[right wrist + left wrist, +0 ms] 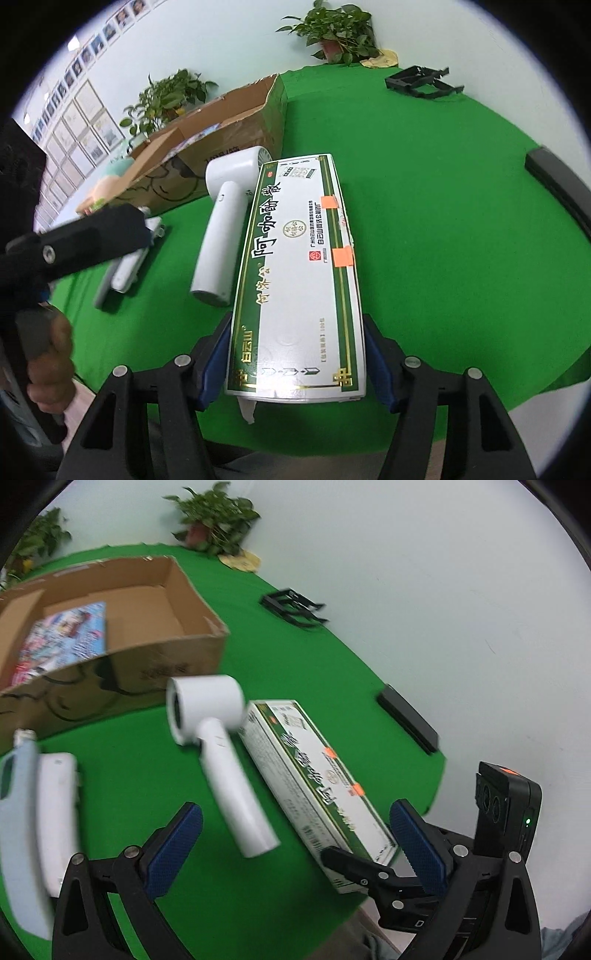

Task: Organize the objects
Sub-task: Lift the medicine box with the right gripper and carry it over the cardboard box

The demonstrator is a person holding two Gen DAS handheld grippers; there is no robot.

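A long white and green medicine box [295,273] lies on the green table, and my right gripper [295,365] is shut on its near end. The box also shows in the left wrist view [314,782], with the right gripper's finger at its end. A white handheld fan [221,753] lies just left of the box; it also shows in the right wrist view [225,221]. My left gripper [295,845] is open and empty above the table, near the fan's handle end. An open cardboard box [110,635] stands behind, with a colourful book [62,638] inside.
A pale blue bottle [14,812] and a white device [55,812] lie at the left. A black frame [293,607] and a black bar [406,718] lie near the table's far edge. Potted plants [214,517] stand at the back by the wall.
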